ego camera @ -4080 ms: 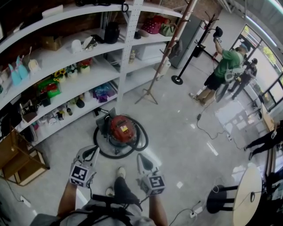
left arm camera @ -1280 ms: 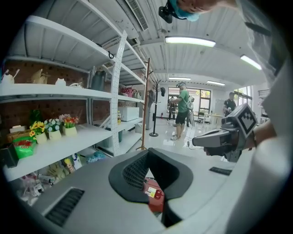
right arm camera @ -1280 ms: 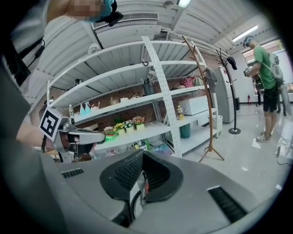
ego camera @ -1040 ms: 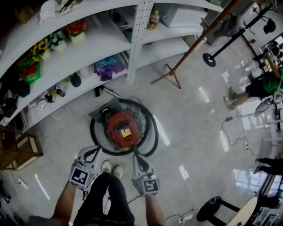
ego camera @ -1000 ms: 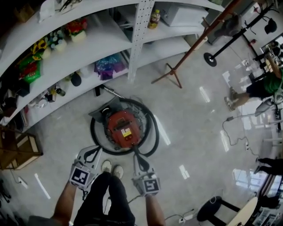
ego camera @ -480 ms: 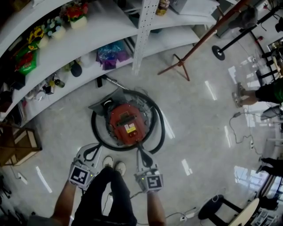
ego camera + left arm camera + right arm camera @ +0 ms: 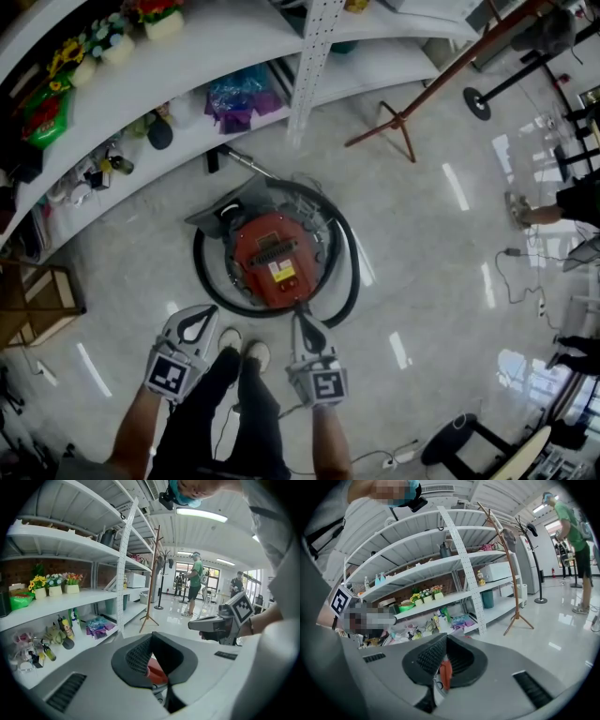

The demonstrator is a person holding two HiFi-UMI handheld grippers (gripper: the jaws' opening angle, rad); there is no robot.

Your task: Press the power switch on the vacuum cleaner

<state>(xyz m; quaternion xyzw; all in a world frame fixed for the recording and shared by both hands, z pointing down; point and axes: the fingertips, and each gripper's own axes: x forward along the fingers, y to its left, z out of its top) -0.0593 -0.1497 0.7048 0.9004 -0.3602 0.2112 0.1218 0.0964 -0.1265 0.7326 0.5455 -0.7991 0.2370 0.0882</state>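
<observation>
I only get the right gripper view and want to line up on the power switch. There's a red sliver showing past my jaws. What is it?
Observer: In the head view it's the red vacuum cleaner, standing on the floor. The right gripper points at its near edge.
Operator: Anything lying around it?
Observer: A black hose loops round it on the floor.
Operator: Where is the left gripper?
Observer: The left gripper, jaws together, is left of the vacuum, just outside the hose loop. I can't pick out the switch itself.
</observation>
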